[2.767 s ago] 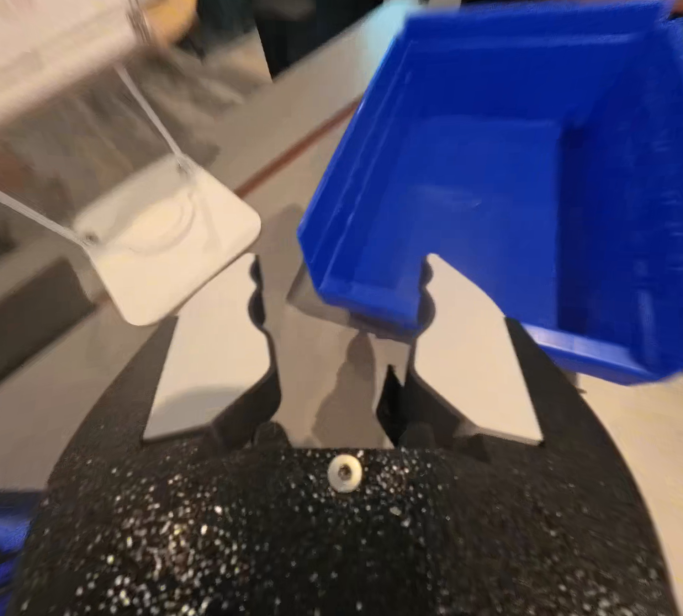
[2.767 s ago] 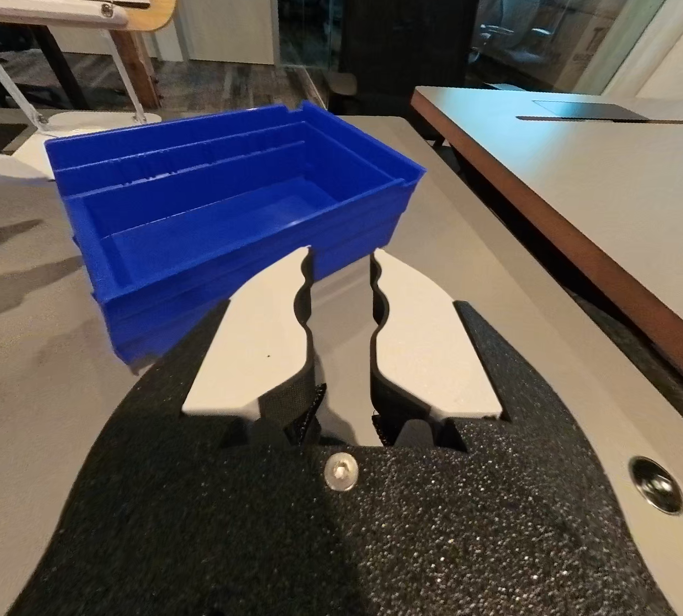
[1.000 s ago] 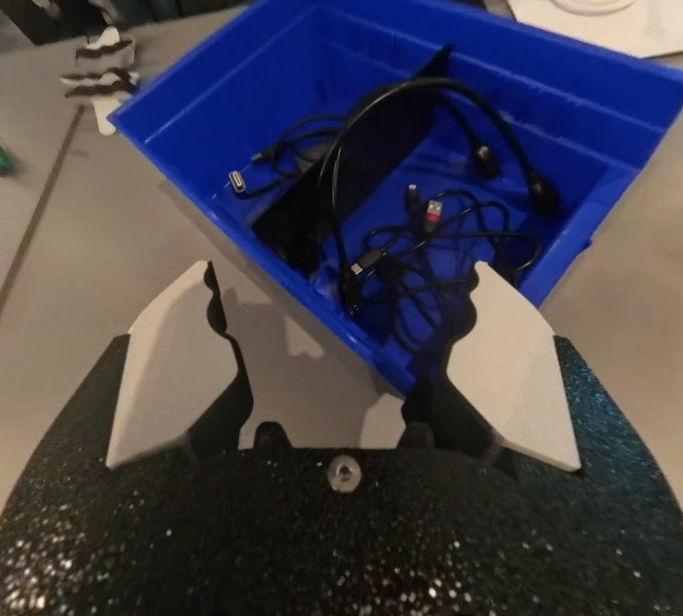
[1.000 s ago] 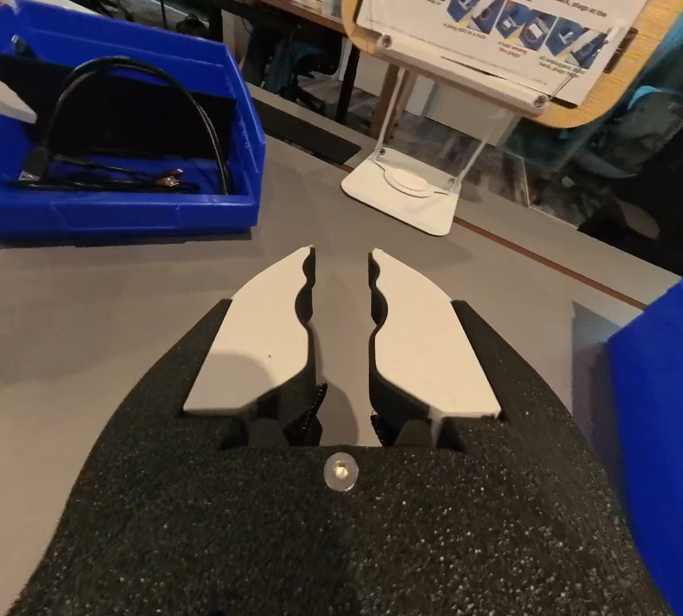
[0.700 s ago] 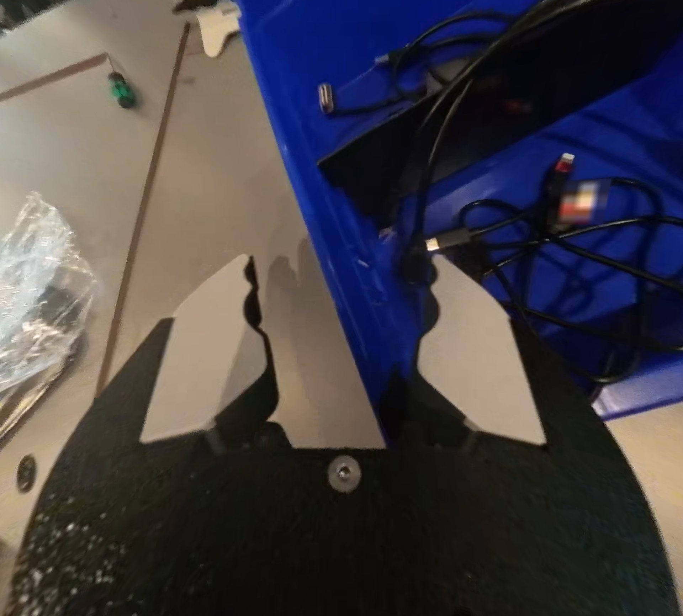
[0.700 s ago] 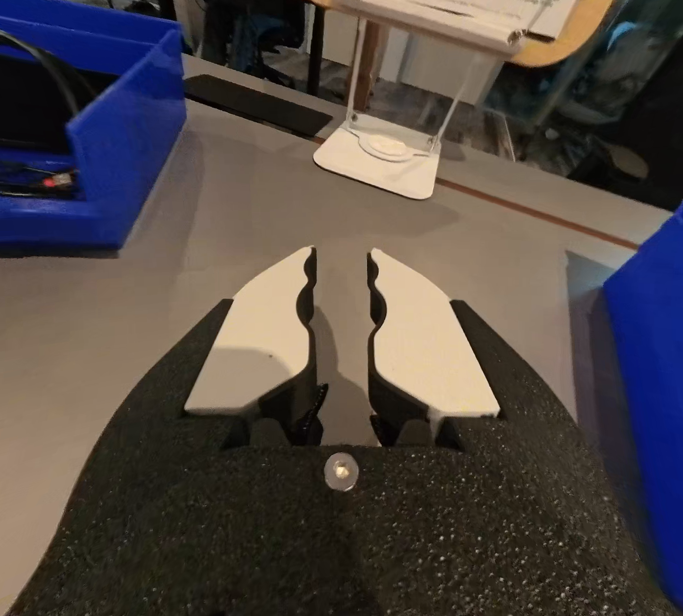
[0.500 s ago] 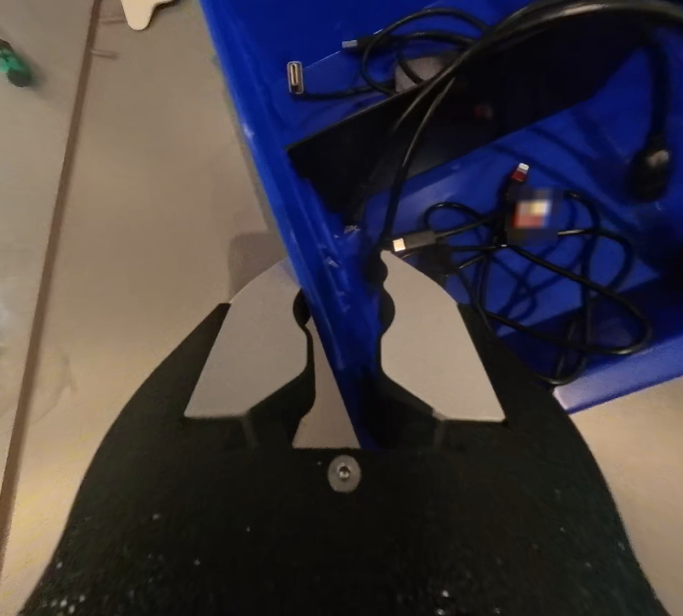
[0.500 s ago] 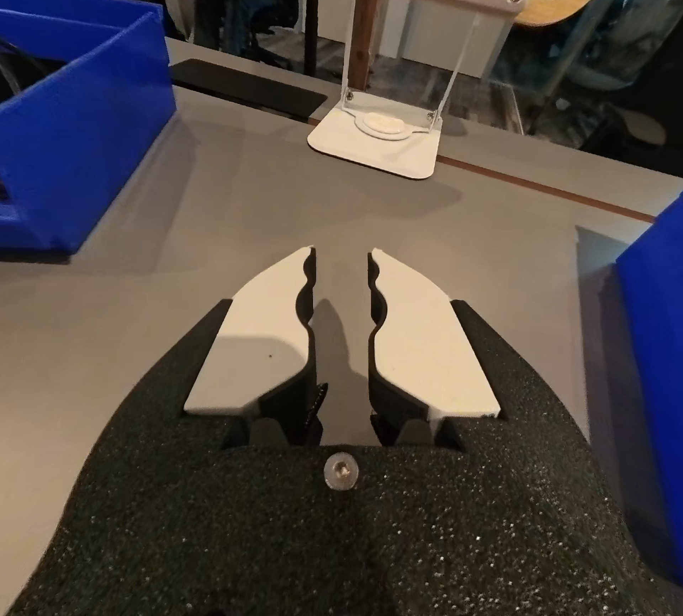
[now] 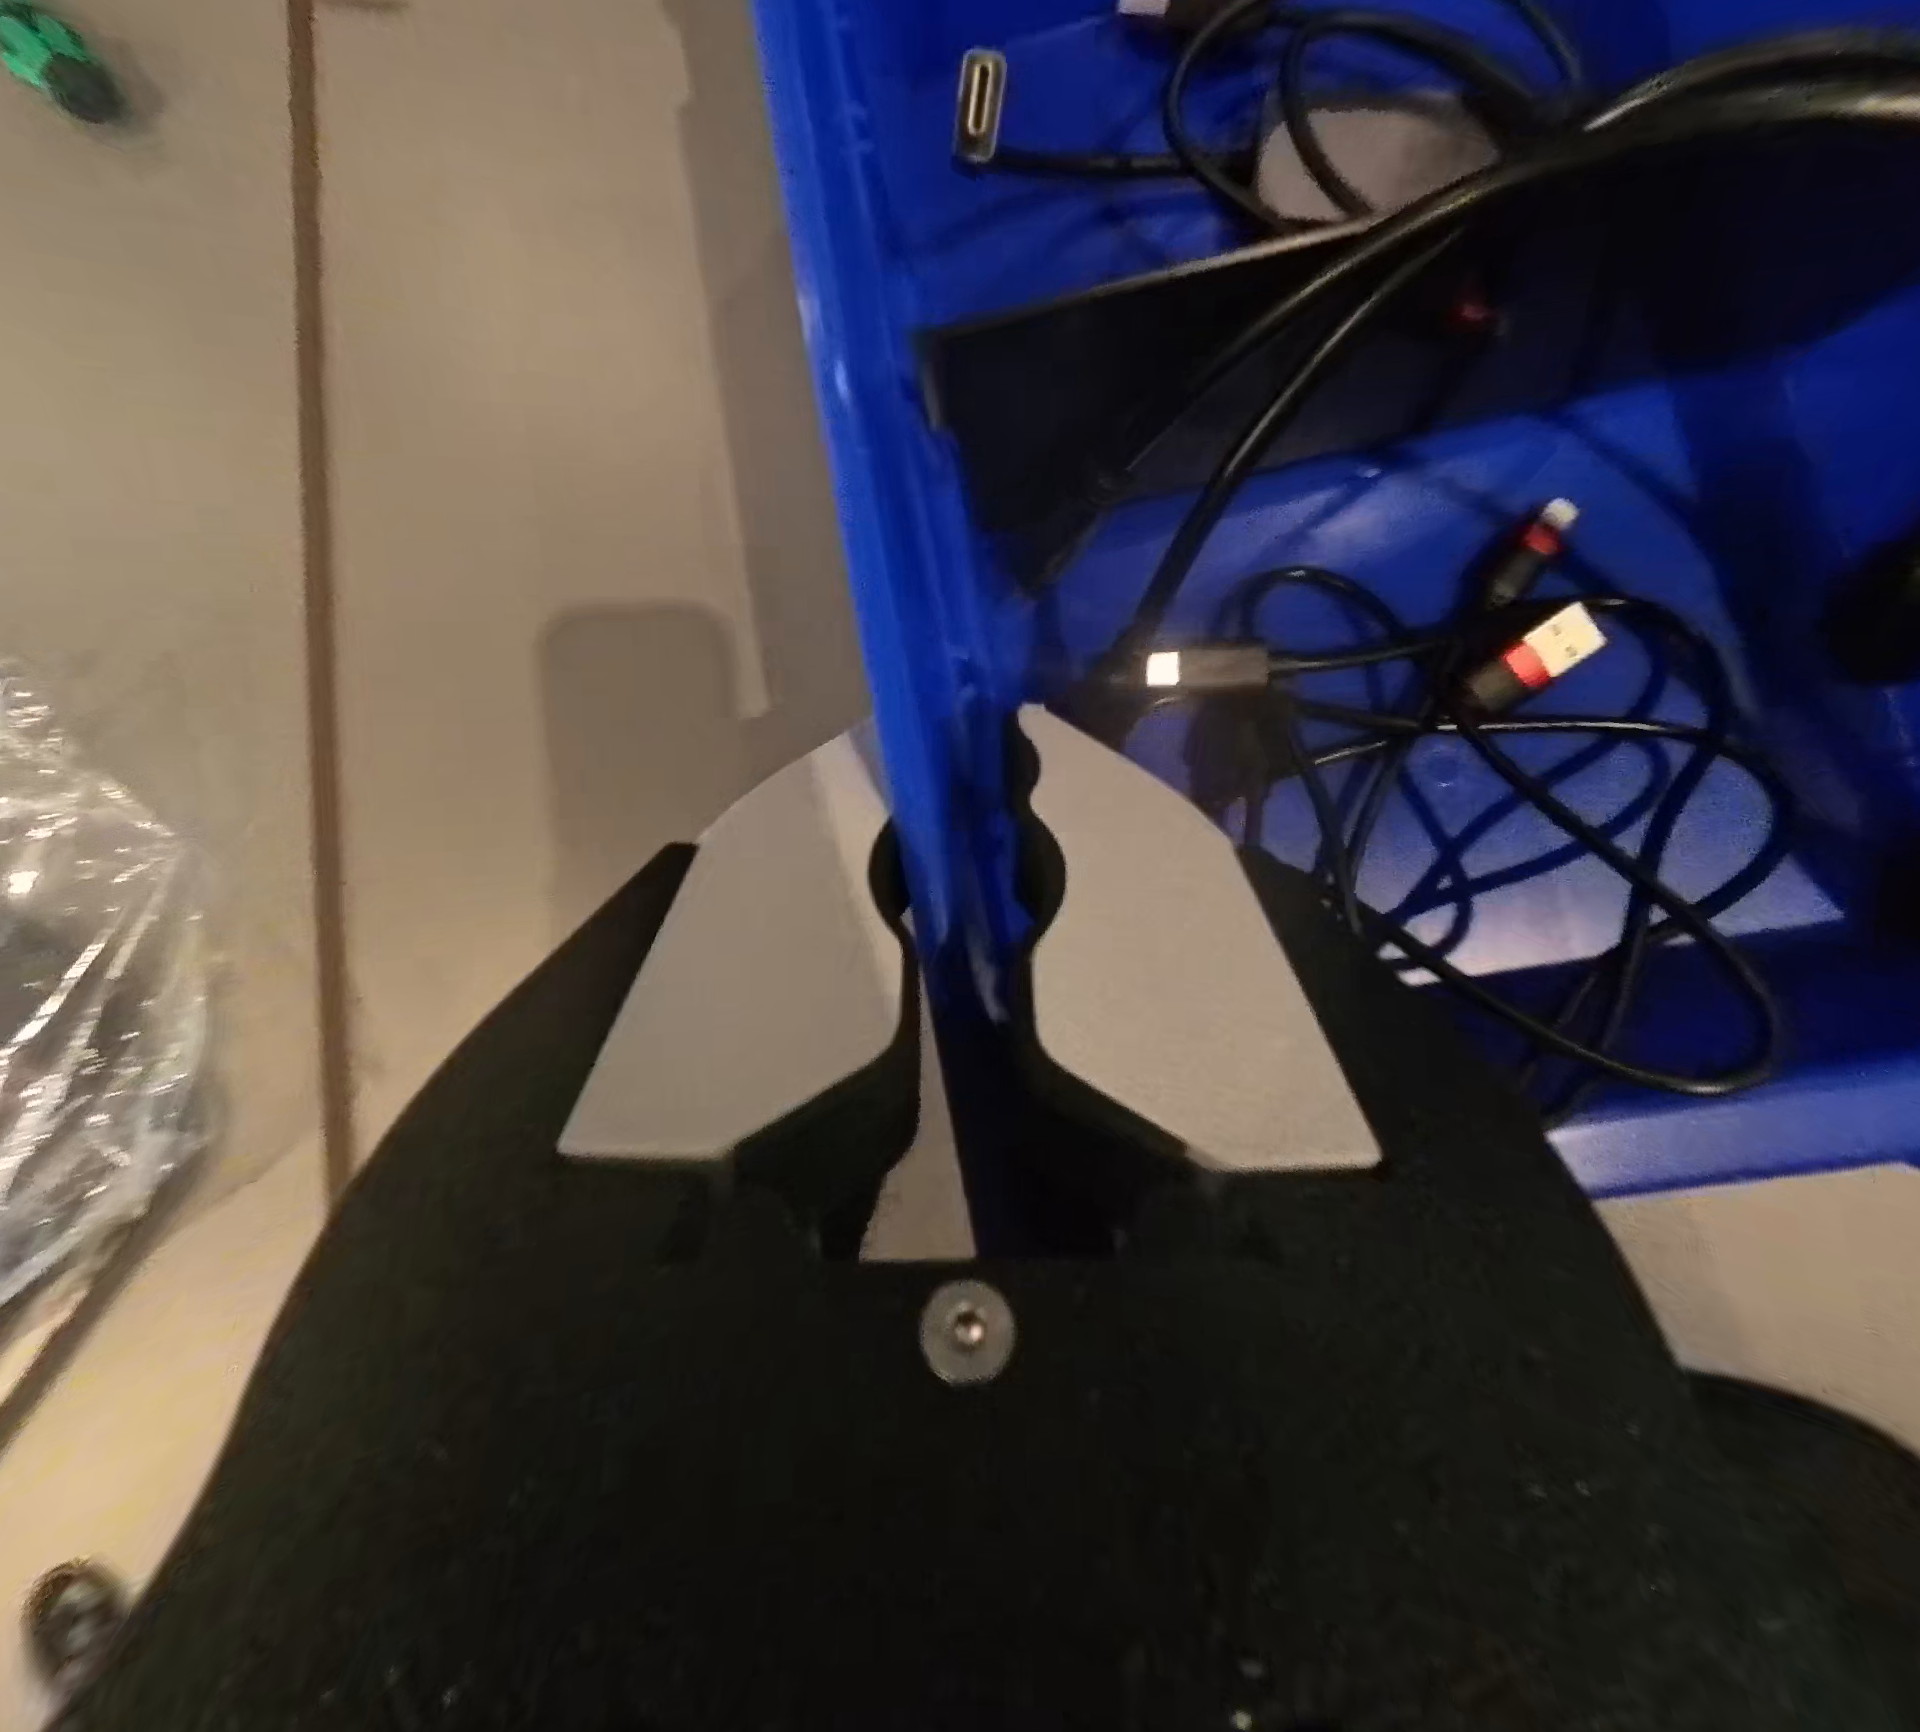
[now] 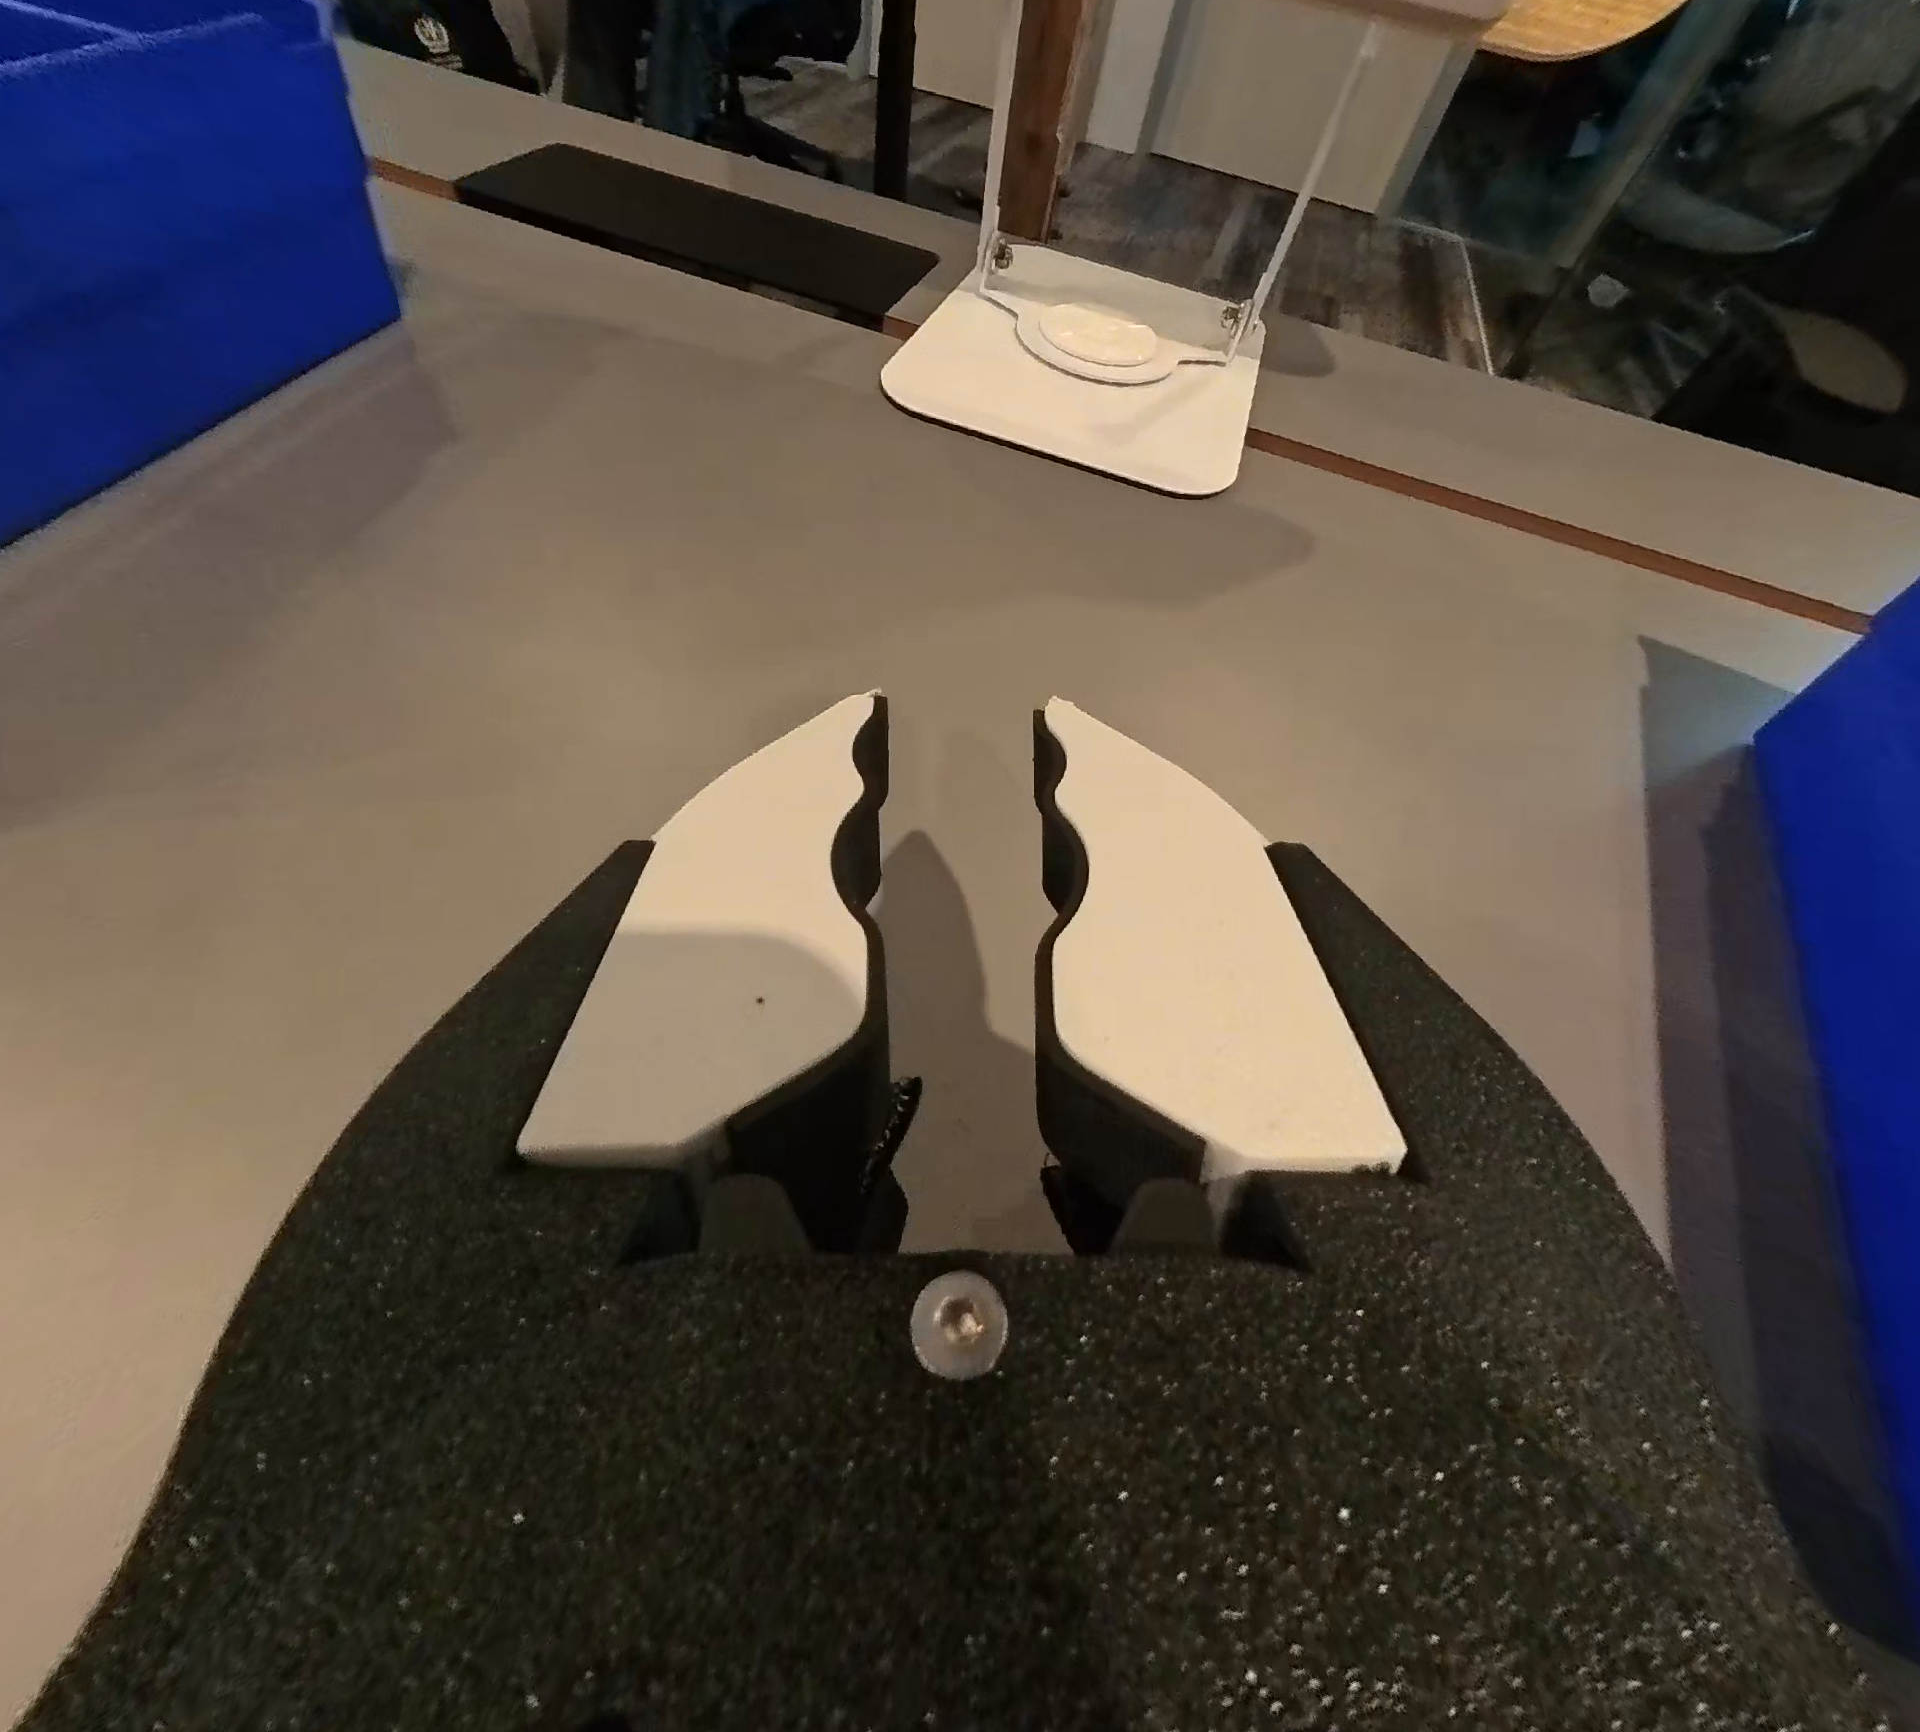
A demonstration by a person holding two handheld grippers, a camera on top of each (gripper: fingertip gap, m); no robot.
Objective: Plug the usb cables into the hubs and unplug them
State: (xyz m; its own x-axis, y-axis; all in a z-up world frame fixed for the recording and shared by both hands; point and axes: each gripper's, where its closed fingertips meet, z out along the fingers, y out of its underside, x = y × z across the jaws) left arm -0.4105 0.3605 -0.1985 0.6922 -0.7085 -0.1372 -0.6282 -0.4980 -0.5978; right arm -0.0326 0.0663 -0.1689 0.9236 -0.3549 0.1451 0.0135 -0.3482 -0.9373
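The left hand-held gripper [image 9: 961, 737] was clamped on the side wall of the blue bin [image 9: 904, 456]. The right hand-held gripper [image 10: 958, 708] stood narrowly parted and empty over the desk [image 10: 644, 602]. The usb cables [image 9: 1507, 747] lay loose in the bin; no plugging appeared started.

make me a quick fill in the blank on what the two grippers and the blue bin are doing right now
1. The left gripper is shut on the blue bin's ____.
2. A ____ divider splits the blue bin into two compartments.
3. The right gripper holds ____ above the grey table.
4. The plug with the red band lies in the ____ compartment.

Missing words: wall; black; nothing; nearer
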